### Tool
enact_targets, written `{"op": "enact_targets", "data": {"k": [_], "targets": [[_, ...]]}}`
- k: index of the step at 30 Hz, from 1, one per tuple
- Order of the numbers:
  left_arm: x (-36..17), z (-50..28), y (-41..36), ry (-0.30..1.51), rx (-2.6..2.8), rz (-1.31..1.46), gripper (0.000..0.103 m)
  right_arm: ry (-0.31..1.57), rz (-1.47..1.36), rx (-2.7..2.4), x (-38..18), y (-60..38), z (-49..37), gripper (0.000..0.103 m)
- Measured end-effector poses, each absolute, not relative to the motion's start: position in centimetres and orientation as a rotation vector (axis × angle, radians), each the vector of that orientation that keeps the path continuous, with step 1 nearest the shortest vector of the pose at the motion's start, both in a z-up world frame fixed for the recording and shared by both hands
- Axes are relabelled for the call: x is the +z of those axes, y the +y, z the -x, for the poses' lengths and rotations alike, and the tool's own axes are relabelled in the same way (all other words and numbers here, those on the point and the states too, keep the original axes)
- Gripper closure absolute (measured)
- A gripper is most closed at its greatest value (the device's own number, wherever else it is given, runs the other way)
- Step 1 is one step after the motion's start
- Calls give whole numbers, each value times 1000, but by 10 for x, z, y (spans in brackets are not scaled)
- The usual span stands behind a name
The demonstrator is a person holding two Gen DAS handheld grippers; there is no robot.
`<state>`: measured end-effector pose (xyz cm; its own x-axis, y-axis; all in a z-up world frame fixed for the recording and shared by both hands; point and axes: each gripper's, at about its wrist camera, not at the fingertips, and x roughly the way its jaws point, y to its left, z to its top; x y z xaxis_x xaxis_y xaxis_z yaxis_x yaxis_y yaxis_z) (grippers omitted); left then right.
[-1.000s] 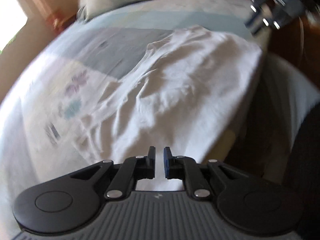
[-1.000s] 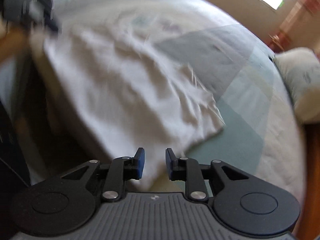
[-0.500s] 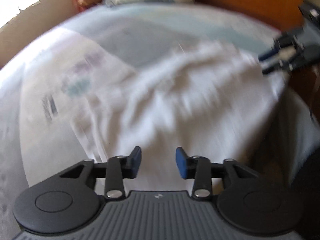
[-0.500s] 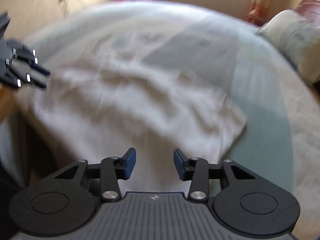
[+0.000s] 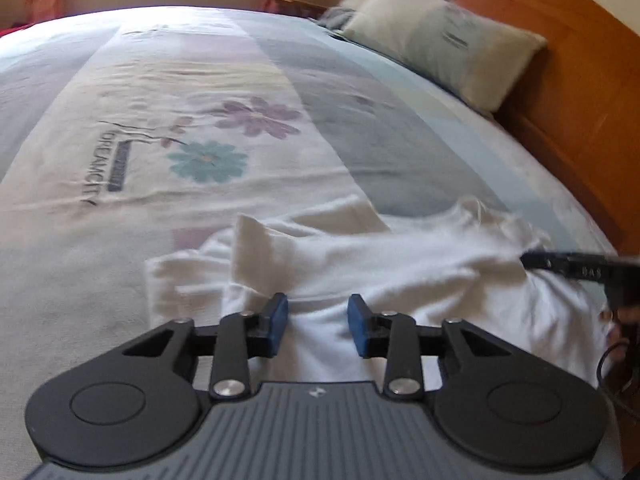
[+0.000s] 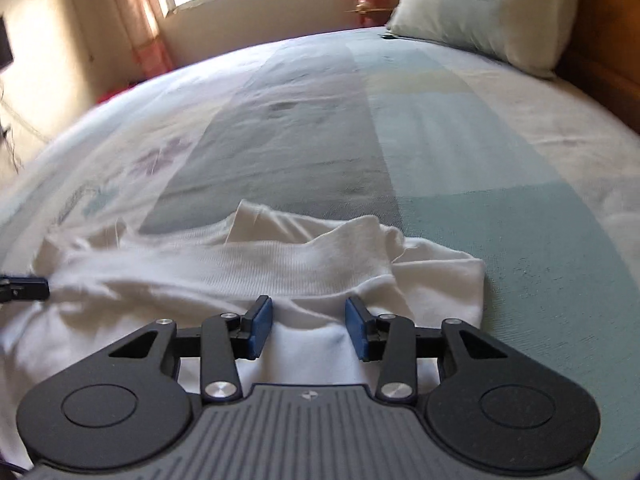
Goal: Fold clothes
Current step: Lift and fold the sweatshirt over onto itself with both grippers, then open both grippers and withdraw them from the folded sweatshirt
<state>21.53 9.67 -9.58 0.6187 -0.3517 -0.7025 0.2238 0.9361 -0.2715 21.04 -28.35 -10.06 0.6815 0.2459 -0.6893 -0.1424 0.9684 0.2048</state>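
The bedspread (image 5: 208,80) fills most of both views, with a pillow (image 6: 492,8) way out ahead of the claws to the right, and its flower print is sharp now where half a second ago everything was a smear. The white garment (image 5: 400,256) lies bunched right under and just ahead of both claws, its near edge cut off behind the gripper bodies. The left gripper (image 5: 318,324) and right gripper (image 6: 308,326) are both spread wider than before with cloth between the blue pads, nothing pinched.
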Motion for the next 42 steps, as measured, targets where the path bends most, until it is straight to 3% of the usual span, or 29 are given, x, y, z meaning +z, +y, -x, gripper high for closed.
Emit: {"op": "enact_targets", "data": {"k": [4, 10, 13, 22, 36, 39, 42], "targets": [[-86, -224, 99, 826, -245, 207, 66, 750, -85, 225, -83, -263, -209, 57], [-63, -205, 89, 810, -219, 221, 36, 737, 13, 458, -61, -198, -211, 57], [-60, -191, 84, 823, -211, 214, 31, 762, 98, 529, -68, -161, -219, 58], [-95, -191, 99, 904, -213, 296, 29, 778, 93, 452, -94, -136, -263, 58], [-79, -160, 102, 871, -260, 279, 25, 822, 91, 501, -79, -167, -182, 50], [-80, -155, 103, 880, -284, 298, 24, 817, 78, 510, -76, -172, -171, 38], [-91, -155, 105, 932, -260, 319, 25, 865, 76, 482, -89, -173, -171, 34]]}}
